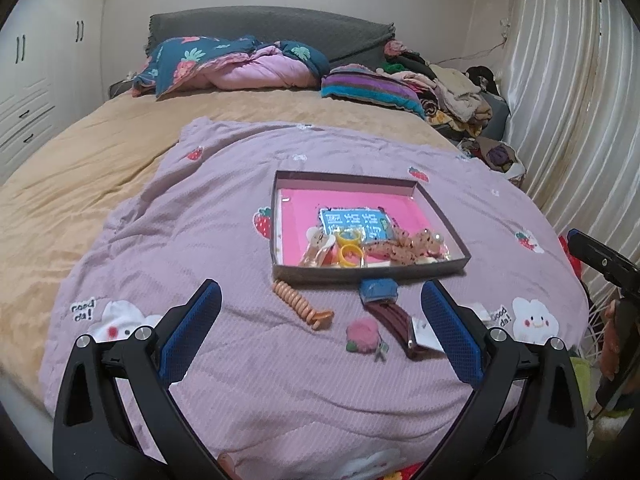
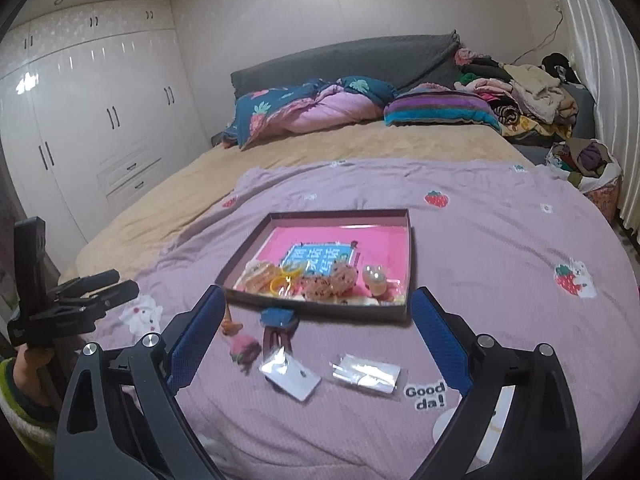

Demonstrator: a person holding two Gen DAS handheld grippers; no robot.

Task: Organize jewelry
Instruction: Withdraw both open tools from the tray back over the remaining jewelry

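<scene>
Bedroom, lilac blanket [image 1: 248, 360] on bed. Tray [image 2: 404, 308] part-filled; coil tie [image 1: 300, 304], blue clip [image 1: 378, 290], pink pompom [image 1: 362, 334], two packets still loose in front. Both hand-held grippers, left [image 1: 320, 332] and right [image 2: 316, 340], released, holding nothing. We judge next: pick a loose piece.

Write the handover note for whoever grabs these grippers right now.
Left gripper: open, empty, above the blanket.
Right gripper: open, empty, just short of the tray.
Done: yellow rings, speckled scrunchies and a few small pieces lie in the tray's near end.
Left, on the blanket before the tray: orange coil hair tie, blue clip, maroon hair clip, pink fuzzy clip, two clear packets.
</scene>
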